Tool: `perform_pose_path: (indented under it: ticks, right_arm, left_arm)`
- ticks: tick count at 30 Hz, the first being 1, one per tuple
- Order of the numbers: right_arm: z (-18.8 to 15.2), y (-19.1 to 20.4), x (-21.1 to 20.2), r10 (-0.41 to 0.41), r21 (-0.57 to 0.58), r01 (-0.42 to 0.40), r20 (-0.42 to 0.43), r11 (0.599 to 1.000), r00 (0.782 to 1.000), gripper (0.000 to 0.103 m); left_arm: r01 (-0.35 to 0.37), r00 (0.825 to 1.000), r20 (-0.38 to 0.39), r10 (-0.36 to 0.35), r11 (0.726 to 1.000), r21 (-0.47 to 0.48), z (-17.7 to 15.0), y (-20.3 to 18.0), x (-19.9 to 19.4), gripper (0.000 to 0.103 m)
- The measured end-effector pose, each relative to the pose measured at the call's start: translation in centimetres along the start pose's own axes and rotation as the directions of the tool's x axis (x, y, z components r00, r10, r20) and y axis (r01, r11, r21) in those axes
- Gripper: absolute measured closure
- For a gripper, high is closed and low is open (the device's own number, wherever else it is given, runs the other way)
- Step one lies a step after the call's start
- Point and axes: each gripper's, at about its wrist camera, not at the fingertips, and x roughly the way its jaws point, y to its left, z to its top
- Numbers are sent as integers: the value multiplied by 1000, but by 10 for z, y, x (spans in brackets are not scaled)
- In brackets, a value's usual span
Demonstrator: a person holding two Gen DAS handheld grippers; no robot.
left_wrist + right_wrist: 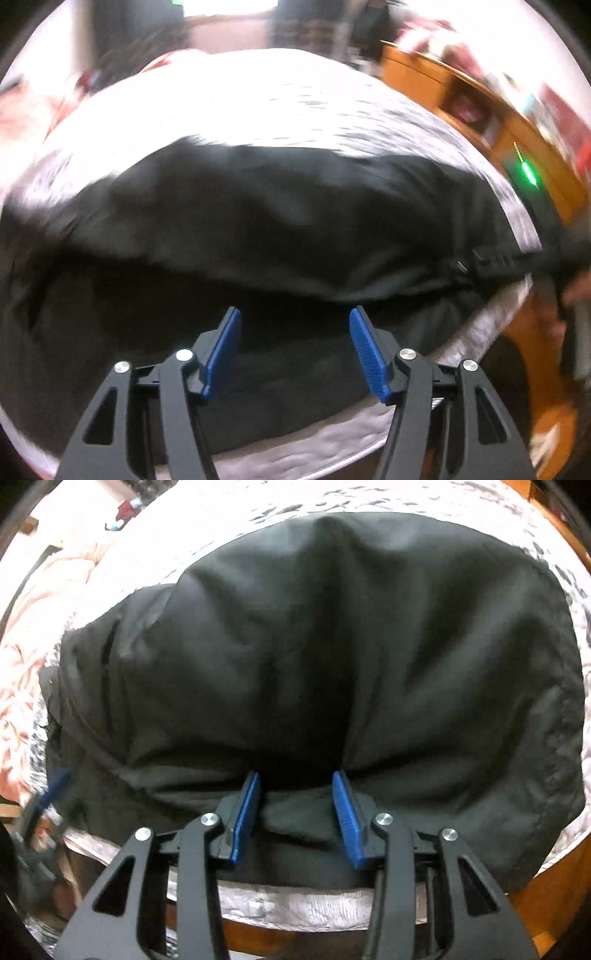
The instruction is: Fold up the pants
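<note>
Now, pants (314,657): black, bunched on the pale patterned bed cover (303,908), near its edge.
Left tongs (295,354): apart, nothing between the blue pads.
Right tongs (299,816): apart, straddling a fabric fold, not pressing it.

pants (314,646): black, folded into a rumpled mound with soft creases
where: in front of me on a pale patterned cover
near edge: folded hem facing me
</note>
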Motion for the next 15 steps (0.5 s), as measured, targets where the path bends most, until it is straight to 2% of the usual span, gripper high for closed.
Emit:
perform_pose_path:
  ticks: [2, 3, 4, 6, 8, 10, 11, 13, 14, 15]
  right_arm:
    - [-2, 5, 2, -25, -14, 25, 3, 1000, 1000, 61]
    - [-2, 5, 5, -29, -13, 29, 3, 1000, 1000, 61]
    - [-1, 4, 5, -26, -3, 26, 3, 1000, 1000, 61]
    - [0, 13, 8, -22, 7, 22, 2, 1000, 1000, 61]
    - [1, 12, 8, -20, 6, 20, 3, 1000, 1000, 61]
    - [3, 13, 10, -19, 5, 19, 1, 1000, 1000, 61]
    - [2, 13, 10, -18, 7, 18, 0, 1000, 1000, 61]
    - [-1, 13, 10, -18, 9, 18, -3, 1000, 1000, 61]
    - [-2, 13, 10, -18, 9, 18, -4, 1000, 1000, 61]
    - [-2, 12, 10, -16, 10, 16, -4, 1000, 1000, 61]
  left_arm:
    - [3, 999, -37, -8, 992, -128, 9, 40, 4, 41]
    - [8, 998, -54, -19, 979, -202, 14, 61, 8, 43]
    - [32, 996, -70, -54, 957, -290, 18, 84, 14, 43]
    - [63, 991, -83, -103, 920, -386, 23, 109, 25, 44]
    - [116, 984, -69, -165, 883, -454, 32, 125, 31, 44]
    - [129, 986, -31, -166, 858, -498, 42, 135, 30, 44]
    - [135, 984, -33, -175, 851, -508, 46, 137, 33, 42]
    - [118, 977, -87, -193, 835, -538, 53, 143, 46, 43]
    - [135, 973, -81, -216, 816, -562, 54, 146, 51, 43]
    - [149, 968, -76, -238, 794, -590, 50, 149, 55, 55]
